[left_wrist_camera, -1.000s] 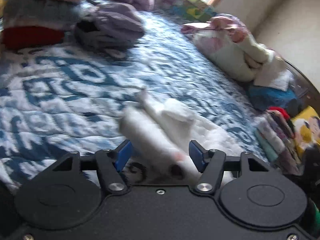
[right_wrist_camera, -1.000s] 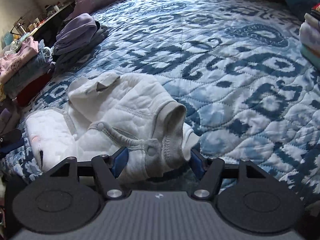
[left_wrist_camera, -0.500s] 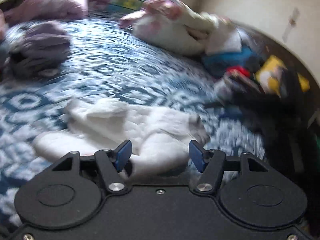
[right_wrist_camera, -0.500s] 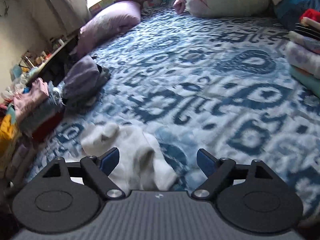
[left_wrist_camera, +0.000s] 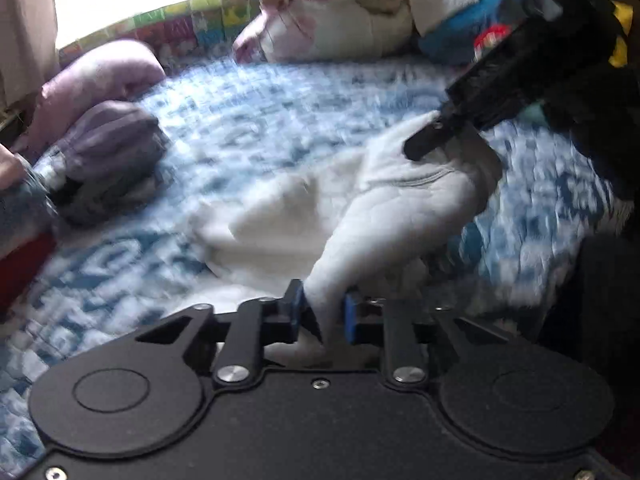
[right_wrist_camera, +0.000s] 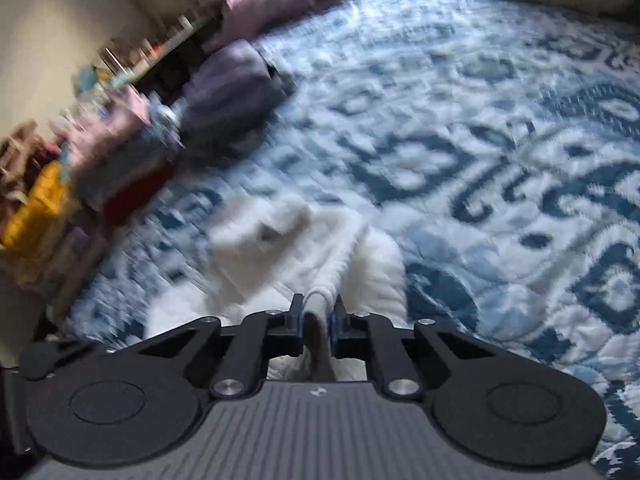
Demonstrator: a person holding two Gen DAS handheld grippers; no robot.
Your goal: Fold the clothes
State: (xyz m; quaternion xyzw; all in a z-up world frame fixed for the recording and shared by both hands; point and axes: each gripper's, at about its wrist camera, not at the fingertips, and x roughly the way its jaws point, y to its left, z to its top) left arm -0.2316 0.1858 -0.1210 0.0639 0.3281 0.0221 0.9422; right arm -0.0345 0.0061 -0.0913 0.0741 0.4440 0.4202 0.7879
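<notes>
My left hand-held gripper [left_wrist_camera: 323, 316]: clamped on the white garment [left_wrist_camera: 384, 208]. My right hand-held gripper [right_wrist_camera: 316, 320]: pinching its ribbed edge. Garment lies on the blue quilt [right_wrist_camera: 480, 140], purple folded clothes [left_wrist_camera: 108, 148] beyond.

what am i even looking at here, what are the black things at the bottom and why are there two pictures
No robot here: a person holds a handheld two-finger tool in each hand, each with a wide-angle camera looking along its fingers, so you get one picture per hand. The black shape at the bottom is the tool itself. The left tool and the right tool are each shut on part of a white quilted garment. It lies on a blue and white patterned quilt. Folded purple clothes sit further back. The pictures are blurry.
</notes>
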